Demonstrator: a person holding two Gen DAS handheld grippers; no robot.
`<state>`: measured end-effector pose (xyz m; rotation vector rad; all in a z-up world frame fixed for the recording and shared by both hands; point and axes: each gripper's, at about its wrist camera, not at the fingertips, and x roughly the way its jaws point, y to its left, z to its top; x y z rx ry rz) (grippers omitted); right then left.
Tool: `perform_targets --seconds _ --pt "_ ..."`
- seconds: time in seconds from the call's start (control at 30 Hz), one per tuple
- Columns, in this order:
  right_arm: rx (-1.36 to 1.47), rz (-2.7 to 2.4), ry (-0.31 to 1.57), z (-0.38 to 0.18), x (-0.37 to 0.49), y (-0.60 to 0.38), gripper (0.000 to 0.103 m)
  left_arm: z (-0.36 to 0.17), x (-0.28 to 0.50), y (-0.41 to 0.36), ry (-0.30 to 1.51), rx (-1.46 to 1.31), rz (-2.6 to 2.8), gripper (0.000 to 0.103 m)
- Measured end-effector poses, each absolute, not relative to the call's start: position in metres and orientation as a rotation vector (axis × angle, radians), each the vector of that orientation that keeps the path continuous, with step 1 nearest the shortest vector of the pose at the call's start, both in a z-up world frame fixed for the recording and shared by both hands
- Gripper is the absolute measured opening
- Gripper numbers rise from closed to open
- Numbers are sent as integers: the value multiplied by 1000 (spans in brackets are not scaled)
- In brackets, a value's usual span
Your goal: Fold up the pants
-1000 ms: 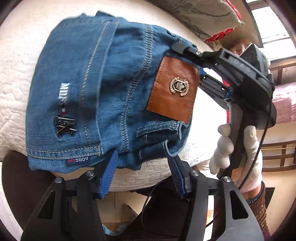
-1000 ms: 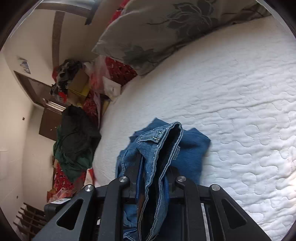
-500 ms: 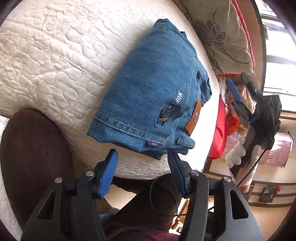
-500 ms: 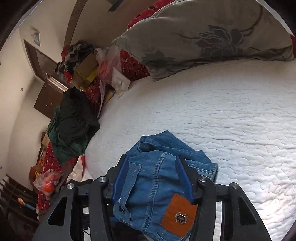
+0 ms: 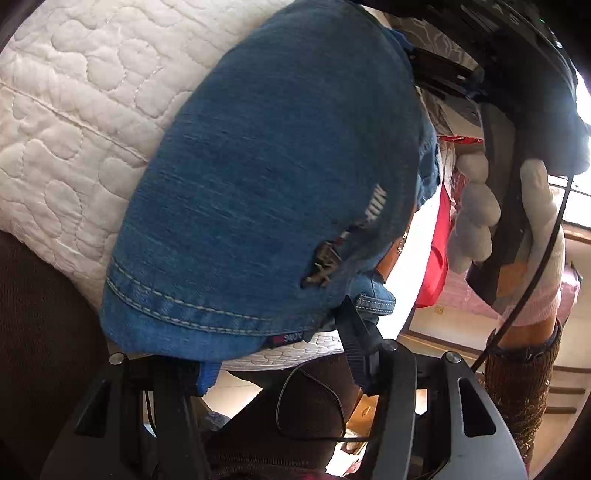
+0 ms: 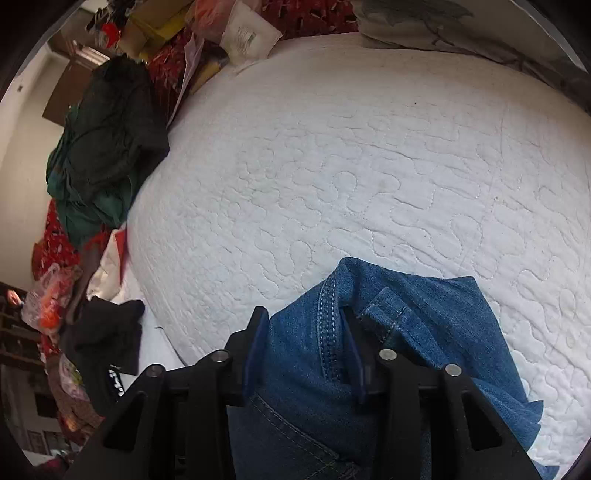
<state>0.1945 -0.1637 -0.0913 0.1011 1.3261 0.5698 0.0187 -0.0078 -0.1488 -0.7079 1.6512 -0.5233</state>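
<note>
The folded blue jeans (image 5: 280, 177) lie as a compact stack near the edge of the white quilted bed (image 5: 70, 110). My left gripper (image 5: 280, 354) is open, its jaws straddling the stack's near hem edge; the left finger is partly hidden under the denim. My right gripper (image 6: 303, 350) is open around the waistband end of the jeans (image 6: 369, 350), with denim bulging between the blue pads (image 6: 255, 350). In the left wrist view the right gripper's body and the gloved hand (image 5: 476, 214) holding it show on the far side of the stack.
A patterned pillow (image 6: 443, 22) lies at the bed's far edge. Dark green clothes (image 6: 103, 147), red fabric and bags are piled beside the bed on the left. A brown chair or cushion (image 5: 44, 332) sits below the bed edge near my left gripper.
The right gripper let go of the waistband and opened, then came back over that end. The left gripper pulled back, then moved in close against the stack's hem.
</note>
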Motion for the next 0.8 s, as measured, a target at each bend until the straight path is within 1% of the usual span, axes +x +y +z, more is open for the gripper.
perform_targets --seconds 0.03,0.07,0.1,0.13,0.17,0.23,0.27,0.3,0.37,0.43,0.5,0.53,0.63,0.67,0.7,0.77,0.8 --pt "58 573 1306 -82 193 -159 35 -150 19 -5 1660 -733 -524 53" --pt "31 587 1274 -69 193 -156 28 -150 19 -2 1658 -748 -527 53" --pt "11 595 1236 -56 197 -155 7 -148 19 0 1648 -740 -519 53" --pt "21 600 1203 -47 203 -157 5 -147 21 1 1648 -720 -505 53" --pt "34 608 1198 -45 210 -159 1 -150 23 -1 1656 -711 -498 53" --pt "-6 543 1226 -50 225 -163 1 -160 27 -2 1678 -728 -491 53" --pt "29 551 1252 -54 229 -169 7 -162 28 -3 1686 -737 -493 53" --pt "73 587 1280 -55 230 -176 7 -163 27 -4 1685 -739 -501 53" --pt "39 614 1272 -50 222 -186 8 -161 28 -4 1682 -733 -507 53" --pt "24 629 1313 -53 212 -201 9 -161 28 -7 1681 -717 -505 53" --pt "15 622 1343 -59 202 -215 14 -159 28 -11 1677 -700 -502 53" --pt "29 628 1355 -63 197 -222 15 -158 28 -12 1675 -694 -500 53" --pt "31 635 1350 -72 190 -225 24 -156 27 -18 1672 -691 -492 53" --pt "20 636 1352 -76 190 -223 30 -156 27 -18 1673 -691 -490 53" --pt "4 632 1358 -80 188 -218 35 -155 27 -22 1675 -690 -487 53" --pt "-58 649 1373 -81 180 -206 34 -154 26 -23 1681 -685 -481 53" --pt "-129 645 1342 -74 172 -201 28 -152 26 -23 1683 -676 -481 53"
